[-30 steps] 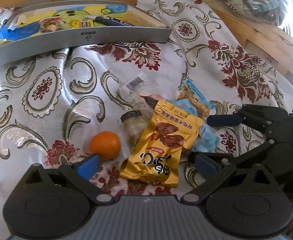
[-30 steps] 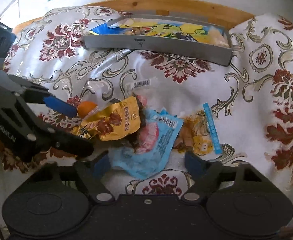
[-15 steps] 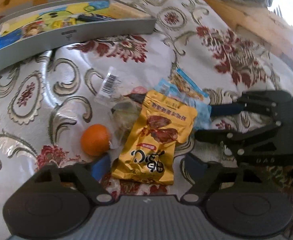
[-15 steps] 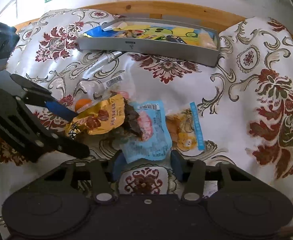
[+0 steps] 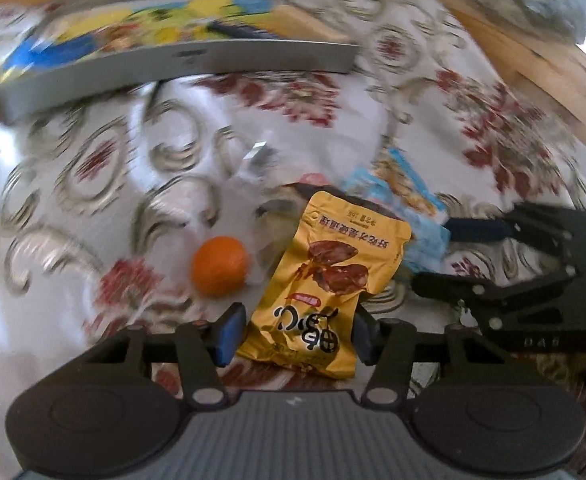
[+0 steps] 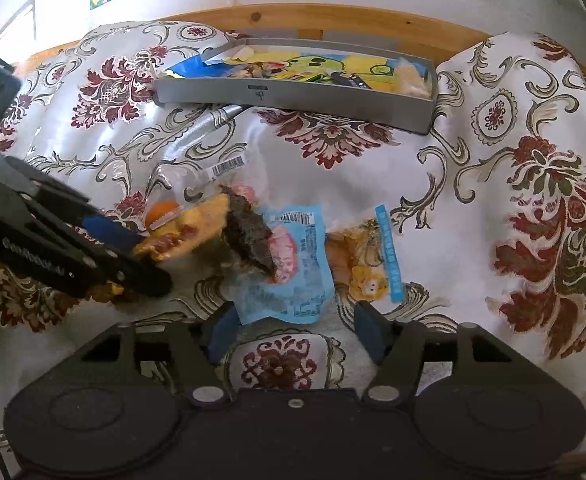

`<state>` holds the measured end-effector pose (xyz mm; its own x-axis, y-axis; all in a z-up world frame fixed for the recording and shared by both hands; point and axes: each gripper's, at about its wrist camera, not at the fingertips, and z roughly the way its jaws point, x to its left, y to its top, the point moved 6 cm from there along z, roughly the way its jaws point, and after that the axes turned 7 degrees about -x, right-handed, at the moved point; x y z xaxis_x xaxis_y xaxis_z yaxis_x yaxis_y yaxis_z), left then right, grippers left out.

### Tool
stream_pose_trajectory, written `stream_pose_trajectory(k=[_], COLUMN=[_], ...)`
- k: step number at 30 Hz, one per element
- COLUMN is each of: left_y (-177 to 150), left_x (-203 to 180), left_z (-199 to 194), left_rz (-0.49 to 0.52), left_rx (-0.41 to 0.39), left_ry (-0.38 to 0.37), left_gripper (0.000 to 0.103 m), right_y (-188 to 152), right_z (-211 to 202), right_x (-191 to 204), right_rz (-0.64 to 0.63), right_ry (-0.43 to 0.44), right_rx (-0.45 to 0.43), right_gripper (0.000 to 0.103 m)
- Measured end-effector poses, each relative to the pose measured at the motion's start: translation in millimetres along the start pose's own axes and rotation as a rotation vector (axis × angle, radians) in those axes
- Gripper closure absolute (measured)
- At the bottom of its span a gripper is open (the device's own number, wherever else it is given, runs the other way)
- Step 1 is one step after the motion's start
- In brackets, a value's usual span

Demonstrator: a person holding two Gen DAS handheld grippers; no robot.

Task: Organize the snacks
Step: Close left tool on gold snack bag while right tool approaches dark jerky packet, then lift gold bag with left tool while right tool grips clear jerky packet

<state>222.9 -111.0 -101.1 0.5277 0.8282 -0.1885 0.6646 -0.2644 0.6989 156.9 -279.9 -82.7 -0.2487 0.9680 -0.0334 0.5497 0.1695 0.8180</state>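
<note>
A yellow snack packet (image 5: 325, 280) stands crumpled between the blue pads of my left gripper (image 5: 297, 334), which is shut on its lower end. It stays sharp while the cloth behind blurs. From the right wrist view, that left gripper (image 6: 141, 256) holds the packet (image 6: 185, 232) at the left. My right gripper (image 6: 296, 330) is open, and the near edge of a light blue packet (image 6: 293, 276) lies between its fingers. An orange (image 5: 219, 266) rests on the cloth just left of the yellow packet. At the back stands a grey tray (image 6: 293, 98) with several snacks in it.
A clear packet with a barcode (image 6: 217, 174), a dark wrapper (image 6: 249, 236) and a clear packet with a blue strip (image 6: 373, 264) lie around the blue one. A floral cloth (image 6: 493, 200) covers the surface. A wooden rail (image 6: 333, 20) runs behind the tray.
My left fingers have come together on the yellow packet, and the left view now blurs with motion. My right fingers have narrowed around the blue packet's near edge.
</note>
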Motion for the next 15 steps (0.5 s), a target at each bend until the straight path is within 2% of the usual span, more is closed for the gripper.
stream_pose_trajectory(k=[3,6,10,15], left_y=[-4,-8,-6,-3], left_x=[9,16,18,19], left_z=[-5,-7,-2,6], left_rz=[-0.081,-0.112,-0.113,-0.096], left_rx=[0.01,0.015,0.02,0.02], left_ry=[0.06,0.108,0.116,0.111], left_gripper=[0.045,0.045,0.042,0.038], right_y=[2,6,15,24], right_z=[3,11,29,38], right_x=[2,5,5,7], right_rz=[0.002,-0.008,-0.022,-0.106], right_ry=[0.013,0.04,0.069,0.064], right_rx=[-0.001,0.005,0.021,0.01], right_gripper=[0.029,0.027,0.025,0.021])
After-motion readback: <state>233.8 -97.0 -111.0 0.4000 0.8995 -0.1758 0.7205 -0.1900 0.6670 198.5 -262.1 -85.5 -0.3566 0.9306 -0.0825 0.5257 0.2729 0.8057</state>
